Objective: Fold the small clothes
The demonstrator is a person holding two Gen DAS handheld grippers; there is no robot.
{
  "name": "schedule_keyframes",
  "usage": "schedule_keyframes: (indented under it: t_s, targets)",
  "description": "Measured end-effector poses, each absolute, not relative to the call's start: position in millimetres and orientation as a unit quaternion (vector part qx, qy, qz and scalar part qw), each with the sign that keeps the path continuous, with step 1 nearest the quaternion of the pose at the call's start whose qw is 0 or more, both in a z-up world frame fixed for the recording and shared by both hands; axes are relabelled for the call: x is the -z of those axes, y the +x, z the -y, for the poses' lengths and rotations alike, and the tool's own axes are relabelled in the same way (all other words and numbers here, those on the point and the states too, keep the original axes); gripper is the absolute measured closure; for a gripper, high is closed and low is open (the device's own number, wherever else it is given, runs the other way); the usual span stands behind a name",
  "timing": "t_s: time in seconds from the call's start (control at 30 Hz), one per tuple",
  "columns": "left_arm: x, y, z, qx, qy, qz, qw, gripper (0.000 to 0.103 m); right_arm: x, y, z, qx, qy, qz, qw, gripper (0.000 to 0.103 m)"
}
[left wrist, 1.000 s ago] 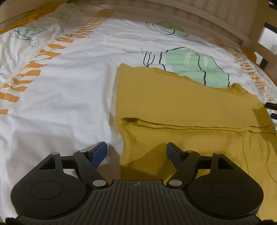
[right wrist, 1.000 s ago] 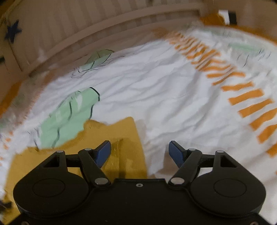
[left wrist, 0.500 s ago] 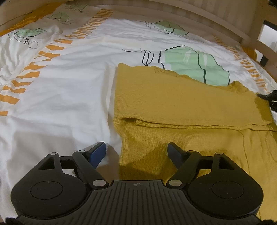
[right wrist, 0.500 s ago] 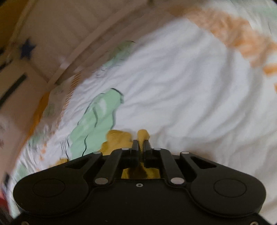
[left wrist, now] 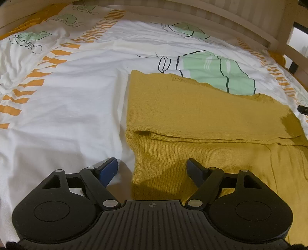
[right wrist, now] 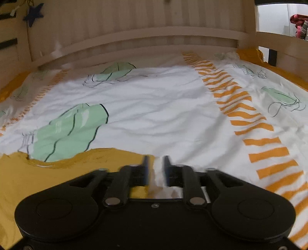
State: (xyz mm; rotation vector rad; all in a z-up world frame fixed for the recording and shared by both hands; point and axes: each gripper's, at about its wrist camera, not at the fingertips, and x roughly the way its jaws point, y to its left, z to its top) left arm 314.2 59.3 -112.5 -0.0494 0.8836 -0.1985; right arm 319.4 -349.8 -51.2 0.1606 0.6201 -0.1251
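Note:
A mustard-yellow knit garment (left wrist: pixel 207 123) lies flat on the white printed bed sheet (left wrist: pixel 73 107), with one part folded over so a fold edge runs across its middle. My left gripper (left wrist: pixel 152 169) is open, low over the garment's near left corner; one finger is over the sheet, the other over the knit. My right gripper (right wrist: pixel 156 165) has its fingers a narrow gap apart, blurred, with only white sheet (right wrist: pixel 154 107) showing between them. The garment's edge (right wrist: pixel 57 173) lies just left of it. The right gripper's tip shows at the right edge of the left wrist view (left wrist: pixel 303 109).
Wooden slatted bed rails (left wrist: pixel 221 17) enclose the bed at the back and right (right wrist: pixel 134 34). The sheet has orange stripe bands (right wrist: pixel 250 123) and green prints (right wrist: pixel 71 130). A dark star (right wrist: pixel 33 14) hangs on the wood.
The right gripper shut on the garment's corner half a second ago; now its fingers have parted slightly with no cloth between them and it has swung level. The left gripper barely moved.

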Motion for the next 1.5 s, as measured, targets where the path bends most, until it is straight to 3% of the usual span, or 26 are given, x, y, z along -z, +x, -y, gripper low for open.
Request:
schedule_keyframes:
  t_s: [0.07,0.27,0.33,0.4,0.9,1.43,1.5]
  targets:
    - [112.6,314.2,-59.4,0.095,-0.026,-0.426,0.899,0.024,43.0,306.6,345.8,0.050,0.079,-0.305,0.948,0.043]
    - [108.1,313.6,-62.0,0.105,-0.034,-0.436,0.893,0.027,16.1,268.7,336.4,0.021,0.128,-0.301,0.945,0.035]
    - [104.4,311.2,-66.5,0.112,-0.051,-0.435,0.892,0.040,7.8,251.1,333.6,0.016,0.140,-0.299,0.944,0.035]
    - [100.6,305.2,-71.2,0.113,-0.065,-0.432,0.892,0.043,-1.4,230.9,330.2,0.008,0.151,-0.297,0.943,0.033]
    - [28.4,153.8,-88.9,0.074,-0.093,-0.382,0.917,0.043,-6.3,159.4,303.8,-0.023,0.212,-0.320,0.923,0.028]
    - [35.4,74.2,-101.3,0.084,-0.025,-0.385,0.919,0.043,22.5,48.5,313.4,0.012,0.261,-0.388,0.884,0.025]
    - [38.8,70.8,-101.9,0.085,-0.023,-0.387,0.918,0.043,23.9,43.8,314.1,0.018,0.269,-0.399,0.877,0.020]
